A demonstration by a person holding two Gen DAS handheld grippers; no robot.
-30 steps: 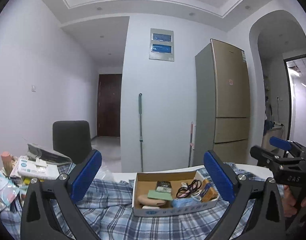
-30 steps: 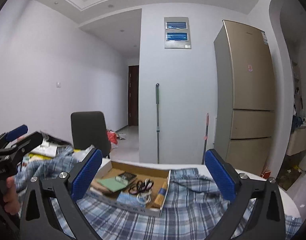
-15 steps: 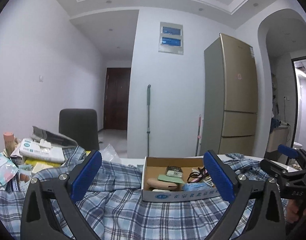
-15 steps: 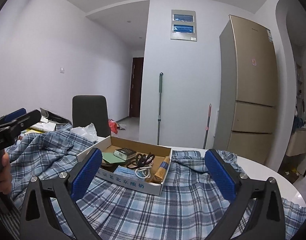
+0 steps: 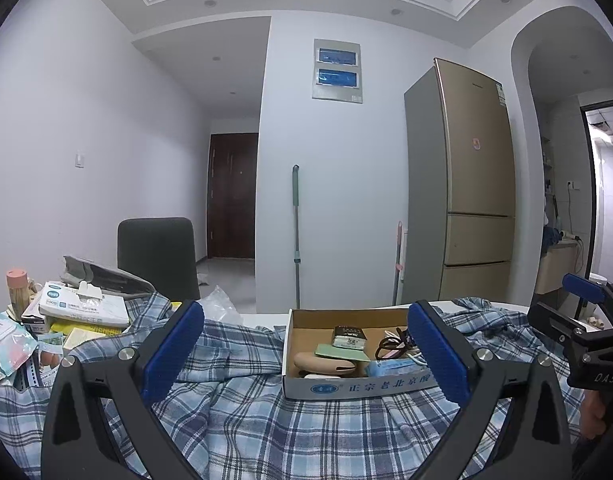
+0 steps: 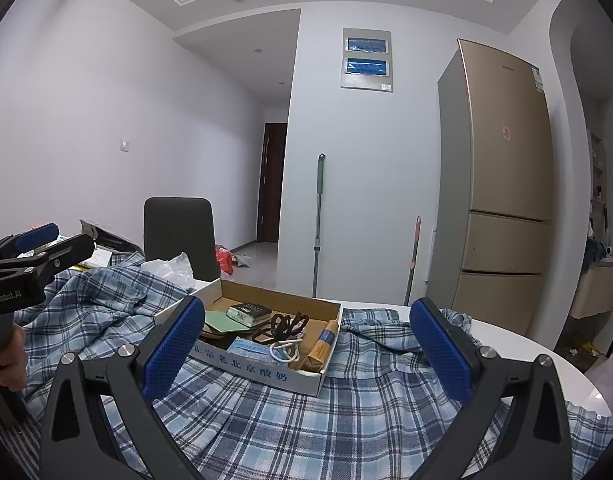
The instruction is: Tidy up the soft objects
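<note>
A blue-and-white plaid shirt (image 5: 266,412) lies spread over a white round table and shows in the right wrist view (image 6: 346,412) too. A shallow cardboard box (image 5: 358,384) sits on the shirt, also in the right wrist view (image 6: 266,368), holding small items such as cables, a face-mask pack and a green card. My left gripper (image 5: 304,354) is open and empty above the shirt, in front of the box. My right gripper (image 6: 306,354) is open and empty, right of the left one and just before the box.
A pile of tissue packs, boxes and packets (image 5: 66,320) lies on the table's left. A dark chair (image 5: 158,256) stands behind the table. The white table edge (image 6: 546,360) shows at the right. A gold fridge (image 5: 474,200) and mops stand beyond.
Both grippers have tilted down and moved closer over the shirt; the box and the table now sit higher and larger in both views. Both jaws have stayed open.
</note>
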